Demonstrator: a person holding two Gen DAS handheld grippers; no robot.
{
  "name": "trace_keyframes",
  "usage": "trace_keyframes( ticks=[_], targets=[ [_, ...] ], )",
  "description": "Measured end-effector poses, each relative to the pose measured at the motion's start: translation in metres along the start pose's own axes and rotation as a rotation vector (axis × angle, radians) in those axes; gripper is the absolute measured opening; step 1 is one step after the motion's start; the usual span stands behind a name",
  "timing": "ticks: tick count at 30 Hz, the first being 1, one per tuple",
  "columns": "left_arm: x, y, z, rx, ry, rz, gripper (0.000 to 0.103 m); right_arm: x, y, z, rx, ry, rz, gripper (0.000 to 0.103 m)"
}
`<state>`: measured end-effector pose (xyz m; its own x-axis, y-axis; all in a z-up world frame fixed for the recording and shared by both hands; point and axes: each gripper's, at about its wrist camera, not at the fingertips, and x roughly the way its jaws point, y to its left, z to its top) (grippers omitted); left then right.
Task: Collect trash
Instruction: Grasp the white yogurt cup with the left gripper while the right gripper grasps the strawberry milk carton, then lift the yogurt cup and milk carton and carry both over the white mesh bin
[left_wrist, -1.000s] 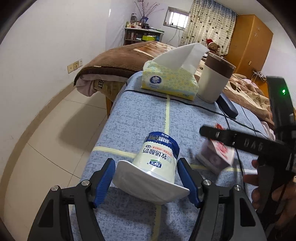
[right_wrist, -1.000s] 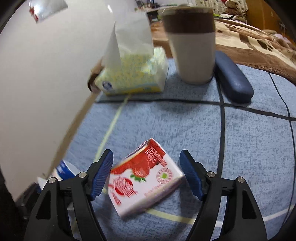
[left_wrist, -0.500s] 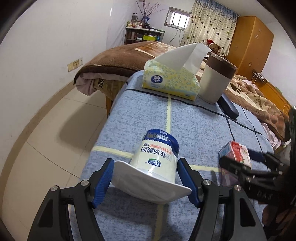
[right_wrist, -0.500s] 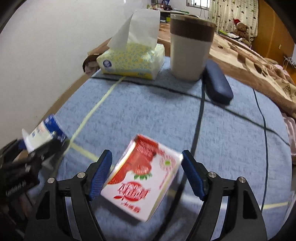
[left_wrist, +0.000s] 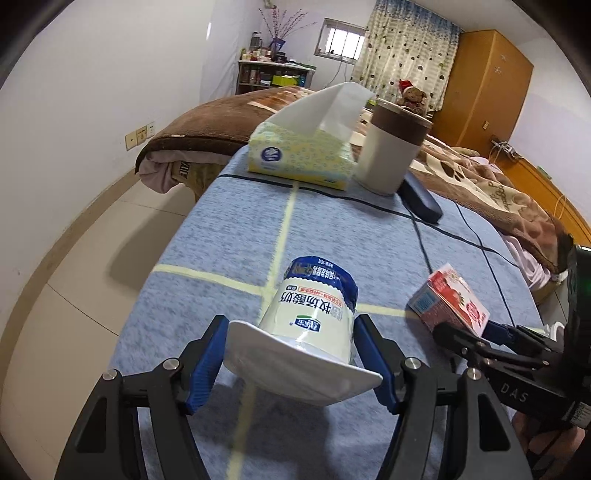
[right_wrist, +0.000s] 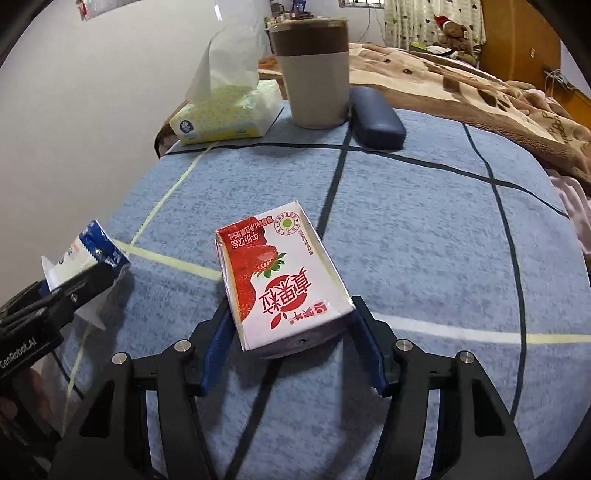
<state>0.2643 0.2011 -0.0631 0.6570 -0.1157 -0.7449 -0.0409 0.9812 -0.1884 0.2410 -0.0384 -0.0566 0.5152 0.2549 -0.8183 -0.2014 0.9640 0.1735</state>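
Note:
My left gripper (left_wrist: 291, 363) is shut on a white and blue yogurt cup (left_wrist: 314, 314) and holds it on its side, rim toward the camera, just above the blue tablecloth (left_wrist: 236, 229). My right gripper (right_wrist: 291, 347) is shut on a red and white strawberry milk carton (right_wrist: 280, 273), lifted off the cloth. The carton (left_wrist: 448, 301) and right gripper (left_wrist: 476, 339) show at the lower right of the left wrist view. The cup (right_wrist: 90, 254) and left gripper (right_wrist: 70, 291) show at the left of the right wrist view.
At the table's far end stand a yellow tissue box (left_wrist: 299, 158), a beige bin with a brown rim (left_wrist: 391, 151) and a dark blue glasses case (left_wrist: 421, 199). A bed with brown blankets (left_wrist: 491, 184) lies behind and right. Tiled floor (left_wrist: 85, 266) drops off left.
The right gripper has closed on the carton and carried it nearer and left, turning it flat. The left gripper keeps holding the cup, almost still.

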Motion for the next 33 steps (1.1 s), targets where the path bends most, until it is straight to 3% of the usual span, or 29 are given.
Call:
trace_keyframes(
  ticks=[18,33],
  targets=[
    [-0.062,-0.057,-0.028,0.037,-0.083,-0.05,0.069,-0.074,-0.044,-0.025,0.037,-0.183,0.006,0.061],
    [-0.109,-0.139,-0.049,0.142,-0.156,-0.125,0.069,-0.136,-0.095,-0.053,0.084,-0.3,-0.04,0.061]
  ],
)
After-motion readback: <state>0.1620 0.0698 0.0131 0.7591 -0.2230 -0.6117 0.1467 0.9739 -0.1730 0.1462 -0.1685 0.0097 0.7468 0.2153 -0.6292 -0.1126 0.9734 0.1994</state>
